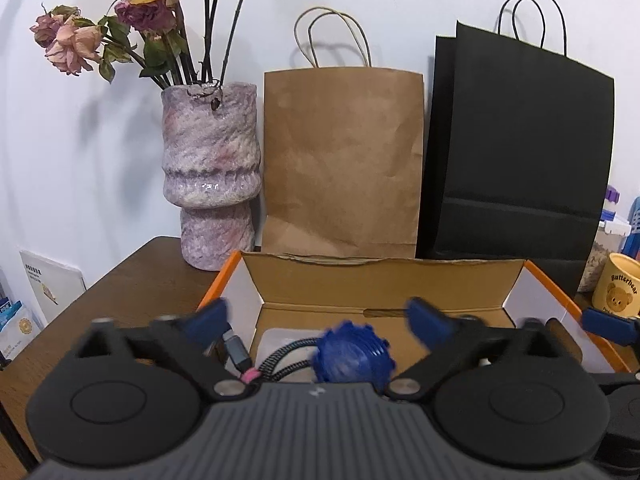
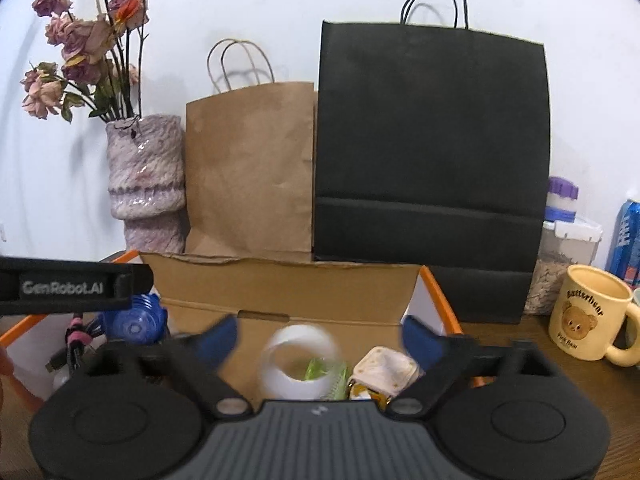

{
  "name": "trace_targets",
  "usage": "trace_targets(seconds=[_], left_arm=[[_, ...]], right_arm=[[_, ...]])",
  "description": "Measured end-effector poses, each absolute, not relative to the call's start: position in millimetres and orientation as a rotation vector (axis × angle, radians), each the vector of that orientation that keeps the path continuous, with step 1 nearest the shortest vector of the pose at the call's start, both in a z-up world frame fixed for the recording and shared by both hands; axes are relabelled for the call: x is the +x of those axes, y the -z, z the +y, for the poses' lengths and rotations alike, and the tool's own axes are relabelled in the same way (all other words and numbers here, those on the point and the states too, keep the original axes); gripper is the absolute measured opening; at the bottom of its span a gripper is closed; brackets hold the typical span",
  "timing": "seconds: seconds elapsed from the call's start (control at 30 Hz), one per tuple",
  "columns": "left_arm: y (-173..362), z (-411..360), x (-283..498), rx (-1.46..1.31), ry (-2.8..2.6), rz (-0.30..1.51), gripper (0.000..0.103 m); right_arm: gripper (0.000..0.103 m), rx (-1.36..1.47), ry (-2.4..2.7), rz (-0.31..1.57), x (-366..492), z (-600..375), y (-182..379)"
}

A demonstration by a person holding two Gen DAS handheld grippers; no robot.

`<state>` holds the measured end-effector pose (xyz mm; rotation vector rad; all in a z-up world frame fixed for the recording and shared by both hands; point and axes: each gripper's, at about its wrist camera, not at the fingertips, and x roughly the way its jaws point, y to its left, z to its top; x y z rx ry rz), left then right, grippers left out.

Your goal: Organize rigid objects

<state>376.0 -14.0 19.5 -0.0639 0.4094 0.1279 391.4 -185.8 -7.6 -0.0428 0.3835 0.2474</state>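
Note:
An open cardboard box (image 1: 384, 270) with orange outer edges sits on the wooden table. My left gripper (image 1: 318, 316) is open above its left part. A blue ridged round piece (image 1: 352, 356), blurred, lies free between the fingers, touching neither pad, beside a braided cable (image 1: 280, 360) with a pink tie. My right gripper (image 2: 320, 334) is open over the right part of the box (image 2: 280, 270). Between its fingers is a blurred white ring (image 2: 300, 364), touched by neither pad, next to a green item (image 2: 320, 368) and a small cream pouch (image 2: 384, 366). The blue piece (image 2: 134, 322) also shows at the left.
Behind the box stand a mottled pink vase (image 1: 210, 172) of dried roses, a brown paper bag (image 1: 344, 160) and a black paper bag (image 1: 520, 148). A yellow bear mug (image 2: 588, 316), a lidded jar (image 2: 564, 240) and a blue can (image 2: 626, 236) stand at the right. Booklets (image 1: 48, 284) lean at the left.

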Motion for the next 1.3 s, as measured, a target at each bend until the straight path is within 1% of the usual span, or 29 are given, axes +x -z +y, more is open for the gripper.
trace_targets(seconds=[0.03,0.07,0.7,0.97,1.3], left_arm=[[-20,-13,375,-0.067,-0.129,0.410,0.103],[-20,-13,375,-0.070,-0.128,0.411,0.103],[-26,-6,371,-0.088,-0.149,0.411,0.103],[-38,-9,349,-0.054,-0.154,0.370,0.103],[-48,-2,308,-0.063,-0.158,0.348,0.103]], right_arm=[[0.103,-0.043,-0.245,0.378,391,-186,8],[0.103,-0.044,-0.244,0.376,391,-186,7],[0.103,-0.048,-0.209,0.380,389,-191,4],[0.103,-0.055,-0.213,0.370,375,-195,-6],[0.103,-0.047,-0.224,0.332,337,-208,-24]])
